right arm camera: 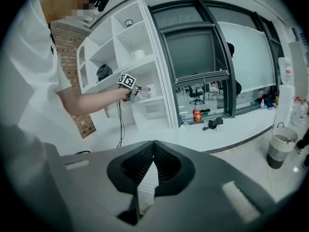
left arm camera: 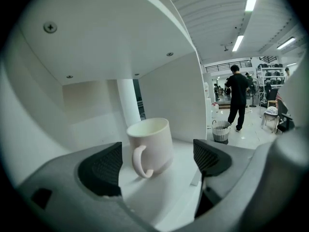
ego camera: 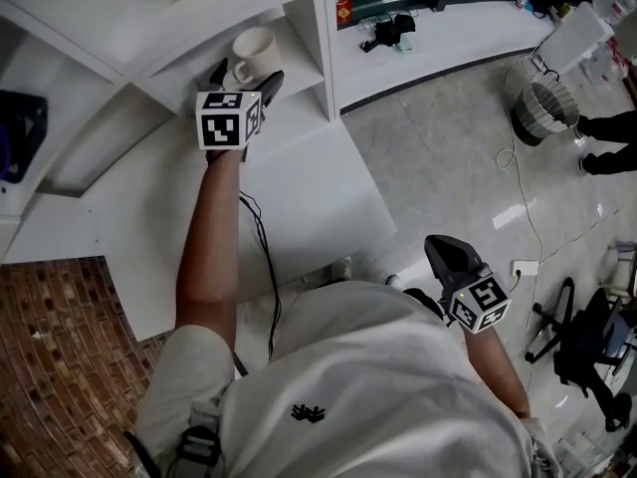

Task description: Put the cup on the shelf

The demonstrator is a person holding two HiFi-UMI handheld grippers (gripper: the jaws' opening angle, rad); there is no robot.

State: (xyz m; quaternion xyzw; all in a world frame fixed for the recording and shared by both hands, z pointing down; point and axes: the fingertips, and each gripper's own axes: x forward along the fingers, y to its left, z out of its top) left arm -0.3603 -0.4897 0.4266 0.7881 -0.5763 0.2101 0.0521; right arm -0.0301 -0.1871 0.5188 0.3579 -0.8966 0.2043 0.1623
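Two jaws of my left gripper [left arm camera: 157, 163] stand apart, clear of the cup [left arm camera: 149, 146] upright on the shelf [left arm camera: 164, 192] between them, while my right gripper [right arm camera: 153, 167] is clenched on nothing; placement looks complete, so the next move calls for a straight withdrawal clear of the handle.

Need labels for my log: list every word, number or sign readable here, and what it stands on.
No readable text anywhere.
On left gripper and right gripper: square marker patterns only, no letters.
On the shirt: small black emblem, no lettering.
On the red pack: print too small.
On the cup: nothing.
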